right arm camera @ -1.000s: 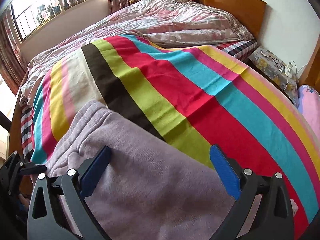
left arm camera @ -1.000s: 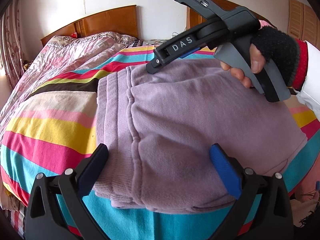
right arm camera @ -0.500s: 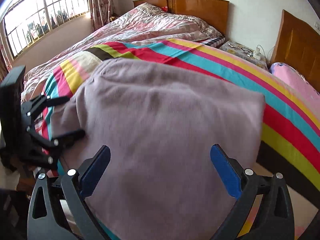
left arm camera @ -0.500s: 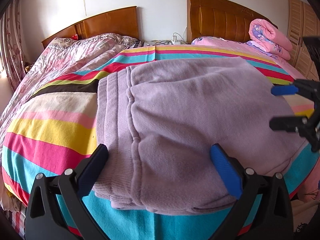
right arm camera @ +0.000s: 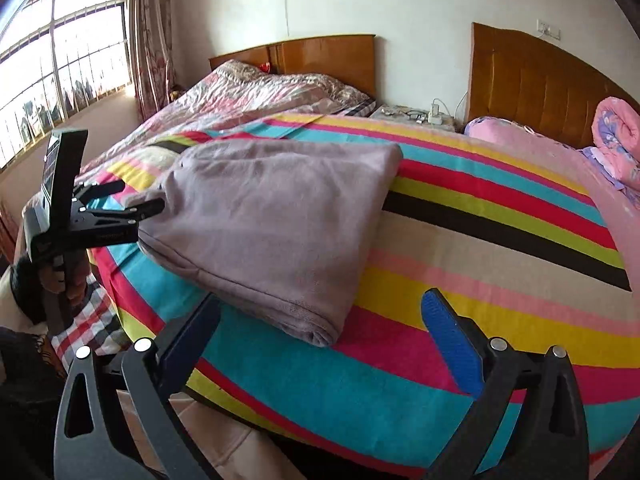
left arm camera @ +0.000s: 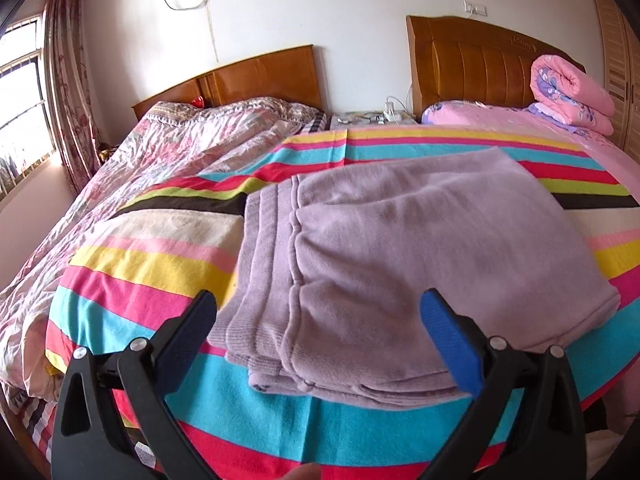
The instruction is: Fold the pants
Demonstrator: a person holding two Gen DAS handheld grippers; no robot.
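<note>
The left claw (left arm camera: pixel 318 326) stands wide open, gripping nothing, low over the near edge of the bed. Left of it lies a crumpled floral quilt (left arm camera: pixel 172 160), and past that a window (left arm camera: pixel 20 92) with a patterned curtain (left arm camera: pixel 66 80). Straight ahead of the left claw, just beyond its fingertips (left arm camera: pixel 448 328), the pants (left arm camera: pixel 400 256) lie folded into a thick, squarish stack. They are lilac fleece, soft and slightly fuzzy. The ribbed waistband faces the claw's left side, with several layers showing at the near edge. The top layer is smooth with a few shallow creases.

In the right wrist view the left claw (right arm camera: pixel 132 200) shows from the side, its tips touching or nearly touching the left end of the pants (right arm camera: pixel 276 216); a hand (right arm camera: pixel 74 276) grips its handle. The right claw (right arm camera: pixel 320 330) is also spread open and empty, held off the near edge of the bed. The pants lie ahead and to its left, with their folded corner just beyond its left finger.

The pants rest on a striped blanket (right arm camera: pixel 480 280) in bands of pink, yellow, turquoise, red, green, black and cream. Ahead of both claws stand two wooden headboards (left arm camera: pixel 256 80) with a small nightstand (left arm camera: pixel 368 118) between them. To the right lies a pink bed cover (left arm camera: pixel 520 124) with a rolled pink quilt (left arm camera: pixel 572 96) on it. The walls are white.
</note>
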